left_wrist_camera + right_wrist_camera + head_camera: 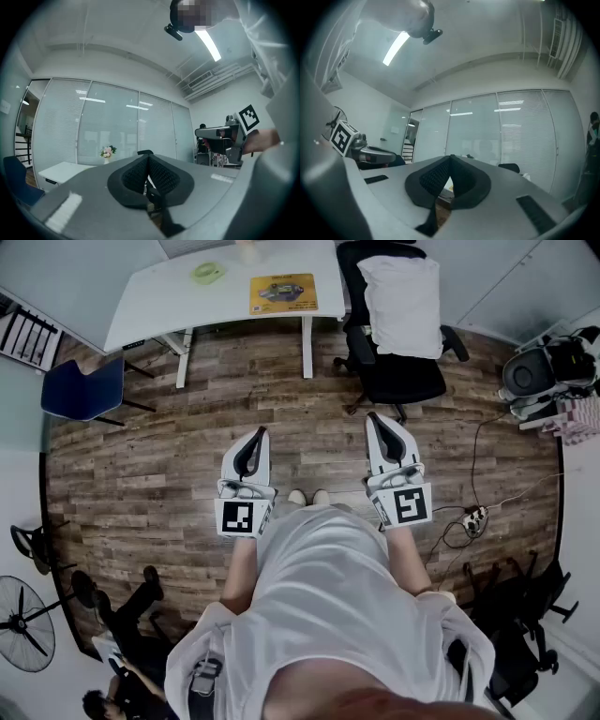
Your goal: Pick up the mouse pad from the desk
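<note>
1. Head view: the left gripper [260, 434] and right gripper [374, 419] are held level, side by side over the wood floor [141, 484]. Both sets of jaws are pressed together with nothing in them. The yellow mouse pad [283, 293] lies flat on the white bench [159, 296] at 12 o'clock, well apart from both grippers. A green ring [207, 273] sits on the bench at the pad's 9 o'clock, and a black chair [403, 381] stands at its 3 o'clock.
2. Left gripper view: the jaws are squeezed together and empty. The other gripper shows at 3 o'clock, and some flowers [108, 151] at 9 o'clock.
3. Right gripper view: same deal, jaws pressed together on nothing. The left gripper shows at 9 o'clock.
</note>
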Available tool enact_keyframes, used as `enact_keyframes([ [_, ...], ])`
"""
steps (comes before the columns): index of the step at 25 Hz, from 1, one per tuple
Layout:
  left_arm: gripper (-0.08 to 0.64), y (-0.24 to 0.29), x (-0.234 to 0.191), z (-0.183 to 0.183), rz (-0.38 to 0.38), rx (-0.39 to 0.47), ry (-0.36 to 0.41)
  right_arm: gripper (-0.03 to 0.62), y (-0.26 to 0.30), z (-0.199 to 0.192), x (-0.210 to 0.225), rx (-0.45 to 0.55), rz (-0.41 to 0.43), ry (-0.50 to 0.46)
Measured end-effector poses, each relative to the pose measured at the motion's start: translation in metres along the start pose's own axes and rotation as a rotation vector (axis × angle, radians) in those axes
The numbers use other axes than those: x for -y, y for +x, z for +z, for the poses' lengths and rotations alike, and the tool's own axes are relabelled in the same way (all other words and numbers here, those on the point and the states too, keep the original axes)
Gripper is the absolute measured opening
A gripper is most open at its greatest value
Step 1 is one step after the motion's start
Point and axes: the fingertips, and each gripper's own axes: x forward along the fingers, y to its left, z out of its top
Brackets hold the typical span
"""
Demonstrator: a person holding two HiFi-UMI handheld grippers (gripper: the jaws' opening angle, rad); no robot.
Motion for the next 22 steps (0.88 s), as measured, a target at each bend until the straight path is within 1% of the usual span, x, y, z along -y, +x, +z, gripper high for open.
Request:
enact_keyframes([
  [3, -0.011, 0.003, 0.006, 0.002, -0.004, 0.007, 0.013, -0.002, -0.005, 0.000, 0.005, 0.002, -0.010, 0.001],
  [6, -0.011, 0.006, 0.012, 0.002, -0.002, 0.006, 0.007, -0.002, -0.009, -0.004, 0.010, -0.005, -0.008, -0.004],
  [9, -0.011, 0.009, 0.016, 0.001, 0.004, 0.005, 0.001, -0.002, -0.011, -0.006, 0.012, 0.000, 0.003, 0.014],
  [12, -0.011, 0.009, 0.021, 0.000, 0.008, -0.006, 0.012, 0.000, -0.012, -0.006, 0.015, 0.008, 0.013, 0.031],
  [15, -0.011, 0.008, 0.029, -0.004, 0.024, -0.019, 0.009, 0.000, -0.016, -0.010, 0.021, -0.002, 0.027, 0.036],
  [19, -0.011, 0.010, 0.036, -0.011, 0.055, -0.033, -0.023, 0.000, -0.020, -0.024, 0.032, -0.026, 0.046, 0.069],
  [22, -0.011, 0.012, 0.036, -0.011, 0.073, -0.059, 0.006, 0.000, -0.016, -0.036, 0.038, -0.039, 0.068, 0.098],
])
